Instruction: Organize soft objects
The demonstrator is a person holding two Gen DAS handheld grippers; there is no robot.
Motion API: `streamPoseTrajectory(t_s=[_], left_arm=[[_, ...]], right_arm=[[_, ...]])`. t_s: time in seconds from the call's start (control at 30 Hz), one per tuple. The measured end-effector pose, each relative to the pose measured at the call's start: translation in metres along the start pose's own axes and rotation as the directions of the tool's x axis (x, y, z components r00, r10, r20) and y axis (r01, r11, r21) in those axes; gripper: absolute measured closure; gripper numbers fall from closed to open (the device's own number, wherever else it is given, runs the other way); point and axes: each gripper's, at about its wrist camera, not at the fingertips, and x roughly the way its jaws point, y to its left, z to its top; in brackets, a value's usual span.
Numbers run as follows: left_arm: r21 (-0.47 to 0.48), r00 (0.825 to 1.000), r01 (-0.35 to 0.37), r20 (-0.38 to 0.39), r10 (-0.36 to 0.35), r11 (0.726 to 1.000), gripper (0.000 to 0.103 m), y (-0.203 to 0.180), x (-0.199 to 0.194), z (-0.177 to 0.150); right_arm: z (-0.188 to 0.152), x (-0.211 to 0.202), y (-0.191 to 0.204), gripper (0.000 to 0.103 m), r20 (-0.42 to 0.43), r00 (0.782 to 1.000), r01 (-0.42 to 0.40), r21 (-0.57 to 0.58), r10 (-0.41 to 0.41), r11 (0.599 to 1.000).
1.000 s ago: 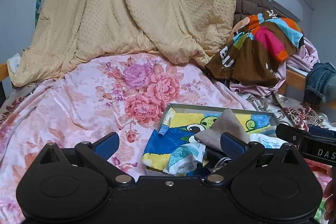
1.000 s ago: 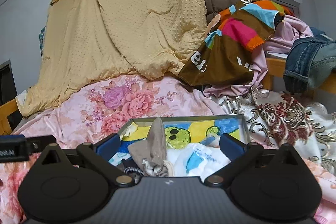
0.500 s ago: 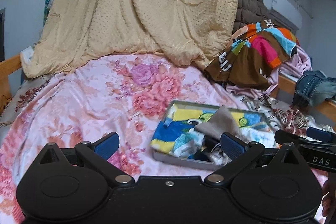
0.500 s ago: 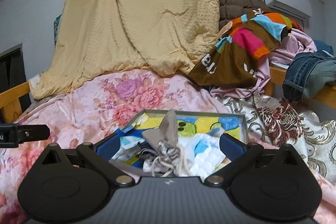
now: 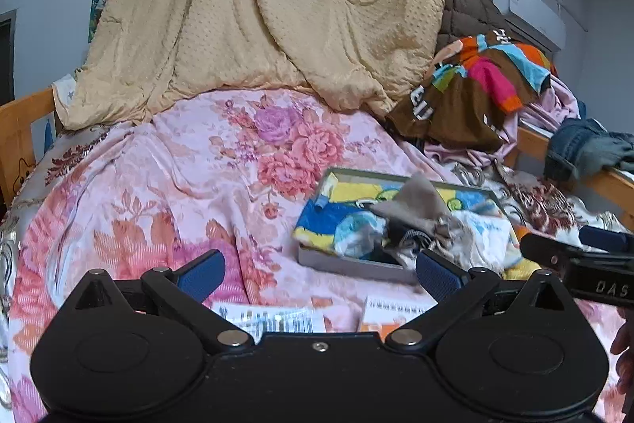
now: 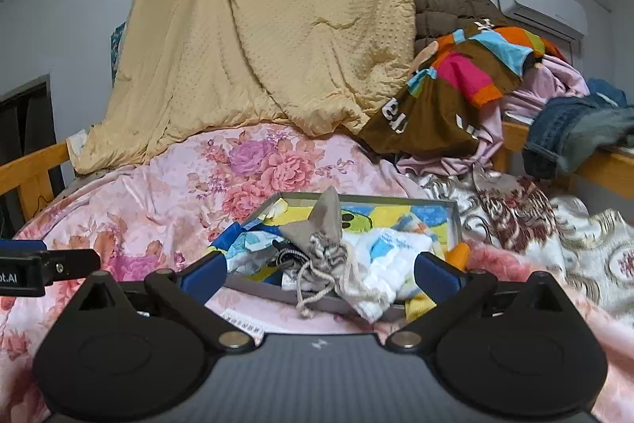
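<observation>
- Soft objects sit heaped in a shallow grey tray [image 6: 455,221] on the bed, on the pink floral quilt [image 5: 158,193], toward the bed's right side.
- Grey drawstring pouch [image 6: 323,224] lies on top of the heap, one corner pointing up; its pale cord [image 6: 313,288] hangs over the tray's near rim onto the quilt.
- White cloth with blue print [image 6: 390,252] lies just right of the pouch and spills over the near rim.
- Blue and yellow cartoon-print fabric [image 5: 321,221] lines the tray and droops over its left rim.
- A dark striped item is partly buried beside the pouch; type cannot be determined.
- Left tongs [image 5: 319,270]: blue pads set wide apart, nothing between them, hovering above the quilt, near and to the left of the tray.
- Right tongs [image 6: 321,274]: pads wide apart, empty, facing the tray's near rim with the pouch cord in line between them, not touched.
- Two printed paper packets [image 5: 273,320] lie flat on the quilt just beneath the left tongs.
- Tan blanket [image 6: 269,38] hangs at the head of the bed; a brown multicoloured garment [image 6: 455,90] and denim [image 6: 574,129] are piled at the right edge, the denim over a wooden rail.
</observation>
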Motion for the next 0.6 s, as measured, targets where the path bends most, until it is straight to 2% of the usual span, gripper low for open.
streamPoseTrajectory(t_s=[0.13,0.37,0.6], left_arm=[[0.014,1.0,0.01,-0.003,-0.01,1.0,0.001,0.001,-0.009,-0.01],[-0.02,1.0,0.008,0.006,-0.008,1.0,0.001,0.007,-0.018,-0.016],[-0.003,1.0,0.011,-0.014,-0.011,1.0,0.001,0.002,-0.029,-0.031]], right_arm=[[-0.009,-0.006,-0.001,0.0,-0.021,1.0,0.016,-0.013,-0.016,1.0],[-0.015,-0.021,-0.001,0.0,-0.012,0.999,0.034,-0.02,-0.034,0.999],[-0.023,-0.037,-0.003,0.0,-0.013,0.999,0.042,-0.013,-0.042,0.999]])
